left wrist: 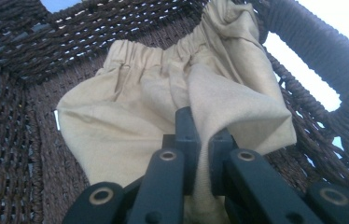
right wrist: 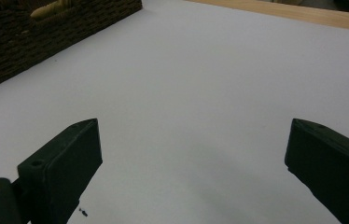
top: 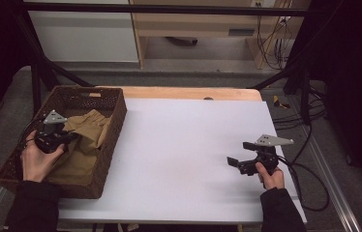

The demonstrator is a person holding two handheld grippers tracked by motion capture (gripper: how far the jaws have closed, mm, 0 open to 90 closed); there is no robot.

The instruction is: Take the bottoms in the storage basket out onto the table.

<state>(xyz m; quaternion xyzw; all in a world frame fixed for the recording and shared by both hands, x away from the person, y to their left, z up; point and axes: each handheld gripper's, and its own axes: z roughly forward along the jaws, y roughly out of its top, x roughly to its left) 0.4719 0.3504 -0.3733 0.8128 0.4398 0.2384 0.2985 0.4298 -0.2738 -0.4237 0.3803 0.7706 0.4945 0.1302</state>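
Your left hand-held gripper (top: 67,137) sits down inside the woven basket (top: 113,130) at the left end of the bench (top: 184,145), and its jaws are clamped together on a fold of the tan cloth (top: 84,140). In the left gripper view the two black jaws rise from the bottom edge with the tan cloth (left wrist: 163,102) pinched between them; a ridge of fabric runs up out of the pinch and the rest spreads away towards the dark weave of the basket (left wrist: 14,116). A gathered, elastic-looking hem runs across the top of the garment in that view, just under the basket's far wall. Your left hand (top: 36,159) wraps the gripper body from below, over the near part of the basket.

The cloth lies crumpled inside the basket, filling most of its floor, with one edge riding up against the wall that faces the white sheet.

Your right hand-held gripper (top: 232,162) hangs over the white sheet on the right part of the bench, well apart from the basket, with its jaws pointing towards the basket. Its jaws stand wide apart with nothing between them: in the right gripper view the white surface (right wrist: 186,93) shows between the two pads, and a corner of the basket (right wrist: 46,32) with a bit of tan fabric lies at the upper left. Your right hand (top: 271,176) grips its handle near the bench's front right corner.
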